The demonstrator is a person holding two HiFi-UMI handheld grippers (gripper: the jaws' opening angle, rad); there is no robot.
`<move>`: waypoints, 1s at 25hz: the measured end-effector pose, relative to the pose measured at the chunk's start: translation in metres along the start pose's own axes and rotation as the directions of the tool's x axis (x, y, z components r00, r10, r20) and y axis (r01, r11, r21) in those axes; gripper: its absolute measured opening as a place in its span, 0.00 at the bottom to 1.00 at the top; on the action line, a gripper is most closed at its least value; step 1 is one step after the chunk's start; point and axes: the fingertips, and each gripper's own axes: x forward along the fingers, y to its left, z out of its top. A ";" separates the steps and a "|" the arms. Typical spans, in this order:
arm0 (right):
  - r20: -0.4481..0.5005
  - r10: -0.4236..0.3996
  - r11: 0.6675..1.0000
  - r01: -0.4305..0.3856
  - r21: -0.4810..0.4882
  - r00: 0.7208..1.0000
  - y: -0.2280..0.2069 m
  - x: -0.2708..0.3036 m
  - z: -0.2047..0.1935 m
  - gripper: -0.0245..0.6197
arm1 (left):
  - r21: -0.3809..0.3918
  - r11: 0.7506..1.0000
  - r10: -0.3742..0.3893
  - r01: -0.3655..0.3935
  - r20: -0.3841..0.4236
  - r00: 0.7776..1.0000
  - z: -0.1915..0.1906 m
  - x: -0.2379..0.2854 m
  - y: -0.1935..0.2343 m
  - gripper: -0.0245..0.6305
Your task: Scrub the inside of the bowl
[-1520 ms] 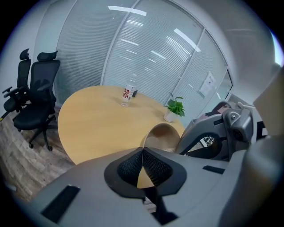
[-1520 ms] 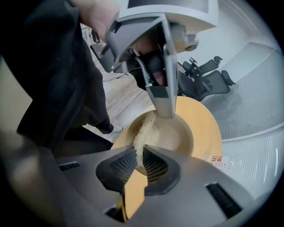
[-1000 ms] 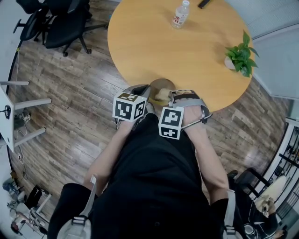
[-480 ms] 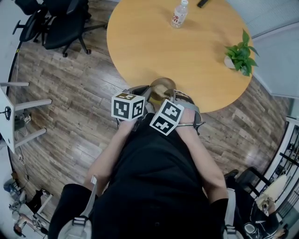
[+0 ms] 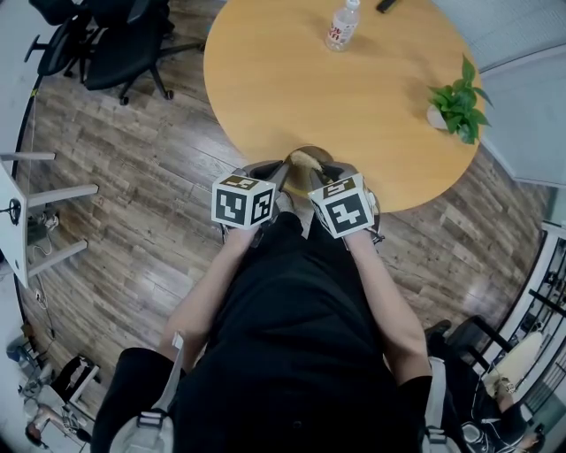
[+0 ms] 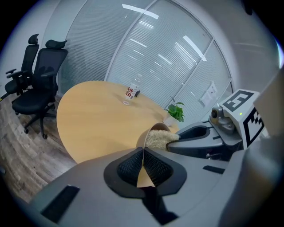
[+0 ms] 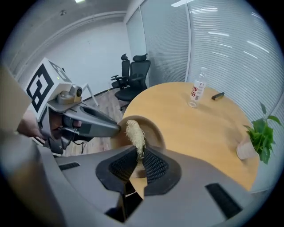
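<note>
A tan bowl (image 5: pixel 306 163) is tipped on its side at the near edge of the round wooden table (image 5: pixel 292 80). My left gripper (image 5: pixel 281 174) is shut on the bowl's rim (image 6: pixel 143 148), holding it from the left. My right gripper (image 5: pixel 318 175) is shut on a pale fibrous scrubber (image 7: pixel 134 134), whose end lies inside the bowl (image 7: pixel 153 128) against its wall. In the left gripper view the scrubber (image 6: pixel 157 138) fills the bowl's mouth, with the right gripper (image 6: pixel 177 138) just behind it. The bowl's base is hidden.
A water bottle (image 5: pixel 342 26) and a small dark object (image 5: pixel 386 7) stand at the table's far side. A potted plant (image 5: pixel 456 110) sits at its right edge. Black office chairs (image 5: pixel 115 44) stand on the wood floor at the far left.
My right gripper has rolled strongly, its marker cube swinging from left-facing to right-facing, and the scrubber has swept round inside the bowl. The left gripper and bowl stayed put.
</note>
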 end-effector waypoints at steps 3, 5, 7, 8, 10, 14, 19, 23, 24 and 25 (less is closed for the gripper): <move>0.021 -0.038 0.999 0.037 0.005 0.999 -0.010 -0.004 0.004 0.10 | -0.020 1.000 0.003 -0.003 0.005 1.000 -0.001 -0.001 0.003 0.06; 0.034 -0.068 0.998 0.069 -0.010 0.997 -0.014 -0.008 0.008 0.10 | -0.026 1.000 0.004 -0.004 0.007 1.000 0.001 0.001 0.003 0.06; 0.049 -0.108 0.993 0.110 -0.048 0.993 -0.016 -0.012 0.012 0.10 | -0.030 1.000 0.007 -0.006 0.011 1.000 0.003 0.001 0.004 0.06; 0.057 -0.128 0.989 0.132 -0.073 0.990 -0.016 -0.014 0.015 0.10 | -0.034 0.999 0.009 -0.008 0.015 1.000 0.004 0.001 0.005 0.06; 0.072 -0.163 0.977 0.172 -0.128 0.984 -0.016 -0.018 0.018 0.10 | -0.045 0.999 0.013 -0.012 0.023 1.000 0.005 0.001 0.006 0.06; 0.098 -0.234 0.932 0.252 -0.260 0.967 -0.015 -0.022 0.024 0.10 | -0.068 0.998 0.014 -0.012 0.034 0.999 0.006 0.001 0.007 0.06; 0.092 -0.276 0.863 0.289 -0.414 0.957 -0.014 -0.016 0.024 0.10 | -0.047 0.999 -0.019 0.021 0.042 0.999 0.012 0.001 -0.001 0.06; 0.039 -0.220 0.855 0.212 -0.474 0.975 -0.005 -0.007 0.015 0.10 | -0.025 0.999 -0.028 0.030 0.055 0.998 0.016 0.000 -0.004 0.06; 0.021 -0.207 0.849 0.190 -0.494 0.978 -0.002 -0.005 0.011 0.10 | -0.019 0.999 -0.030 0.031 0.057 0.998 0.017 -0.001 -0.005 0.06; 0.003 -0.198 0.839 0.171 -0.517 0.980 0.001 -0.003 0.007 0.10 | -0.012 0.999 -0.031 0.031 0.058 0.998 0.017 -0.002 -0.006 0.06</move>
